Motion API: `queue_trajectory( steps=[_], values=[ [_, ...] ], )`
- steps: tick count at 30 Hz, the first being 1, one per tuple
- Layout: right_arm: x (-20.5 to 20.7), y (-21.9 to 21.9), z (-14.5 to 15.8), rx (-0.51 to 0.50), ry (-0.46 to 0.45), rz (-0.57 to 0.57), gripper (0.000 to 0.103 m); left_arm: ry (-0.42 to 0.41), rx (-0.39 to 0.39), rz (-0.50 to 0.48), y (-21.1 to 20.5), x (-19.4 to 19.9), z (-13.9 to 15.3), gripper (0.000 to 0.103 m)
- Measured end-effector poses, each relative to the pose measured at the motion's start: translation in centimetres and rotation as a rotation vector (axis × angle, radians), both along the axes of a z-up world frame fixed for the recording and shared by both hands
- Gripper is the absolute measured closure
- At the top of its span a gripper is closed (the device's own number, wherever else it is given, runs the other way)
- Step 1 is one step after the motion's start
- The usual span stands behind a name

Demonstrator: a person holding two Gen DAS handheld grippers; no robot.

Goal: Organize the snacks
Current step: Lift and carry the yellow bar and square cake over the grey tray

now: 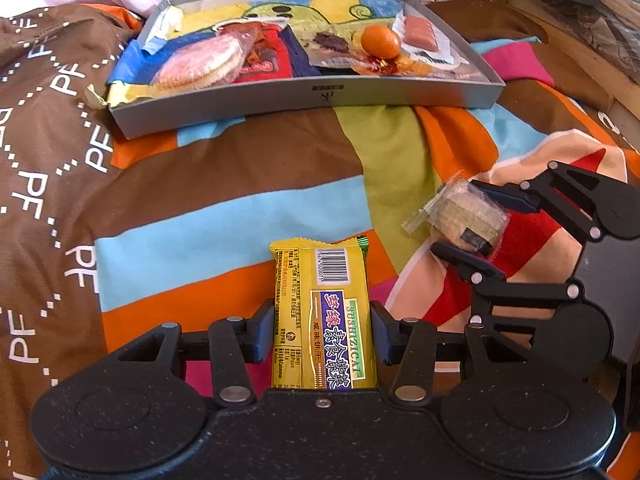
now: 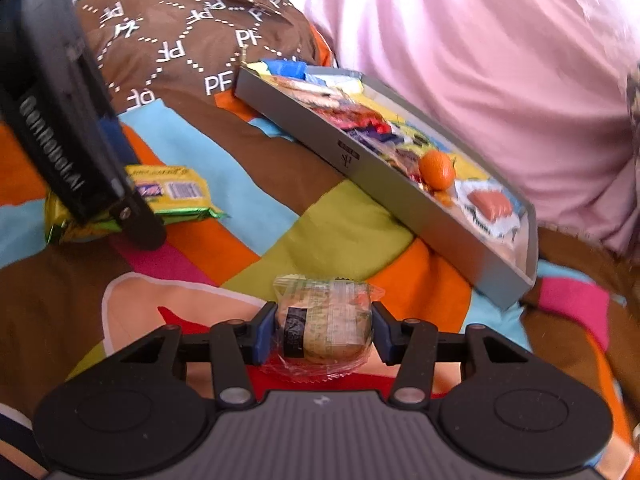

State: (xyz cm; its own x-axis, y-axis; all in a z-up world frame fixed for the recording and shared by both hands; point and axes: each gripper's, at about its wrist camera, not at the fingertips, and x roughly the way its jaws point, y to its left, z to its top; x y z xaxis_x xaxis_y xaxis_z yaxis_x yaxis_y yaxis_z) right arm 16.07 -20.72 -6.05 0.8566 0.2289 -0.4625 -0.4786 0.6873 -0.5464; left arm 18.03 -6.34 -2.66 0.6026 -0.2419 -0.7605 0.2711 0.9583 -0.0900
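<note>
While the grey tray (image 1: pixel 304 98) sits on the patchwork bedspread (image 1: pixel 240 184) up ahead, both hand-held grippers are busy down low. The left hand-held gripper (image 1: pixel 322 330) has its two fingers pressed against the sides of a yellow cracker packet (image 1: pixel 322 312), barcode facing up, the packet lying flat on the striped fabric and pointing toward the tray. Over on the right, the right hand-held gripper (image 2: pixel 324 334) is pinching a small clear-wrapped biscuit (image 2: pixel 324 330), blue pads (image 2: pixel 264 334) snug on either flank, just above the bedspread's red and peach patch. From the left wrist view that same biscuit (image 1: pixel 460 216) shows off to the side, clamped between the other tool's fingers, near the yellow packet but not touching it.

Inside the tray, it's crowded: a round wafer in clear wrap (image 1: pixel 200 64) at the left end, a red packet (image 1: pixel 266 60) beside it, a dark-filled clear packet (image 1: pixel 330 42) in the middle, a small orange (image 1: pixel 380 42) resting on wrappers, and a pink bar in a white wrapper (image 1: pixel 420 32) toward the right end. A pink sheet (image 2: pixel 500 60) rises just behind the tray. In the right wrist view, the yellow packet (image 2: pixel 180 194) lies well apart from the tray, partly under the left tool's black body.
</note>
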Motion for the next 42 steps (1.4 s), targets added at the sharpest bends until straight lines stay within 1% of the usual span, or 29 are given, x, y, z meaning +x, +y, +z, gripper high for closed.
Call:
queue_trajectory(
  steps=[6,9,11,15,17,19,22,26,30,33,37,42],
  values=[
    [-1.3,0.9,-0.1,-0.081,-0.128,0.03,0.05,-0.034,-0.004,0.042,0.4,-0.2,0.7,0.053],
    [-1.8,1.0,-0.1,-0.114,-0.226,0.034,0.05,-0.063,-0.015,0.07,0.5,-0.1,1.5,0.053],
    [-1.7,0.9,0.1,-0.107,-0.279,0.026,0.05,-0.084,-0.028,0.09,0.7,0.1,2.2,0.053],
    [-1.2,0.1,1.3,-0.051,-0.377,-0.018,0.05,-0.137,-0.042,0.117,0.7,0.9,4.1,0.053],
    [-0.8,-0.3,1.8,-0.027,-0.437,-0.043,0.05,-0.156,-0.038,0.119,0.7,1.5,5.1,0.053],
    [-0.1,-0.5,2.1,-0.022,-0.519,-0.064,0.049,-0.174,-0.024,0.123,0.5,2.5,6.0,0.053],
    [1.2,-0.8,2.8,-0.004,-0.597,-0.087,0.049,-0.191,-0.019,0.143,0.2,4.1,7.2,0.053],
    [3.3,-1.5,4.2,0.085,-0.59,-0.129,0.049,-0.237,-0.012,0.164,-0.5,6.8,9.1,0.053],
    [5.1,-2.6,5.5,0.185,-0.548,-0.175,0.049,-0.296,0.039,0.16,-1.9,9.7,10.5,0.053],
    [6.5,-3.3,6.0,0.248,-0.511,-0.2,0.049,-0.298,0.048,0.184,-2.5,12.0,11.0,0.053],
    [7.9,-4.1,6.1,0.316,-0.454,-0.23,0.049,-0.296,0.057,0.206,-3.3,14.3,10.6,0.053],
    [9.0,-4.4,6.2,0.369,-0.397,-0.238,0.049,-0.27,0.018,0.255,-3.7,16.1,9.3,0.053]
  ],
)
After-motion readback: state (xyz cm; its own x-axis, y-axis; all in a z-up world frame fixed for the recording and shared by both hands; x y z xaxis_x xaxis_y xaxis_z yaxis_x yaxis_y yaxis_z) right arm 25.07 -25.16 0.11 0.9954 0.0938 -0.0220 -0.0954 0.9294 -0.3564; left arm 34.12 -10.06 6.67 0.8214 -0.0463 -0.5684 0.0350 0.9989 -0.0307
